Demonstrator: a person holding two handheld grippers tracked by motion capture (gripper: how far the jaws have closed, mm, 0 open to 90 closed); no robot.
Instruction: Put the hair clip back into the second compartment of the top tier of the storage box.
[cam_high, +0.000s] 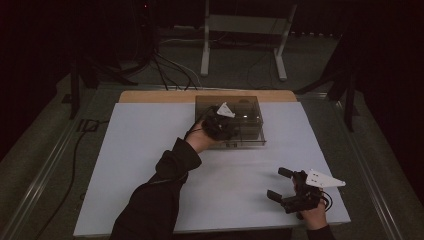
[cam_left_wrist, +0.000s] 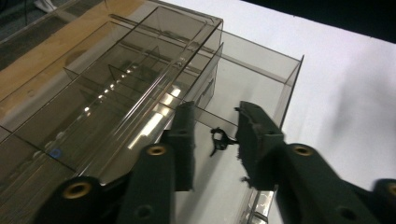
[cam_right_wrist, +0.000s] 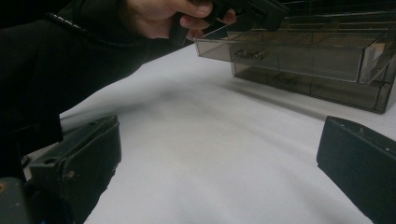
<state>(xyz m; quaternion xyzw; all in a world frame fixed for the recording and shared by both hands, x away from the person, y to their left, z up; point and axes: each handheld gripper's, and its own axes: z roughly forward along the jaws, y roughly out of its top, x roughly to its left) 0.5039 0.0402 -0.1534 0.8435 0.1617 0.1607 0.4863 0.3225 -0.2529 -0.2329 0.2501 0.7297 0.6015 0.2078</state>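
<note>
Left gripper (cam_left_wrist: 212, 140) hangs released over the pulled-out drawer (cam_left_wrist: 247, 79) of the smoky organizer box (cam_high: 229, 120) at the bench's far middle, right gripper (cam_high: 286, 186) idles open near-right, and a careless nudge could skid the light box.

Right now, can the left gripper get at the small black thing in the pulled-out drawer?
Probably yes. The left gripper hangs right above the open drawer, jaws apart on either side of the small black thing, and nothing lies between them.
</note>
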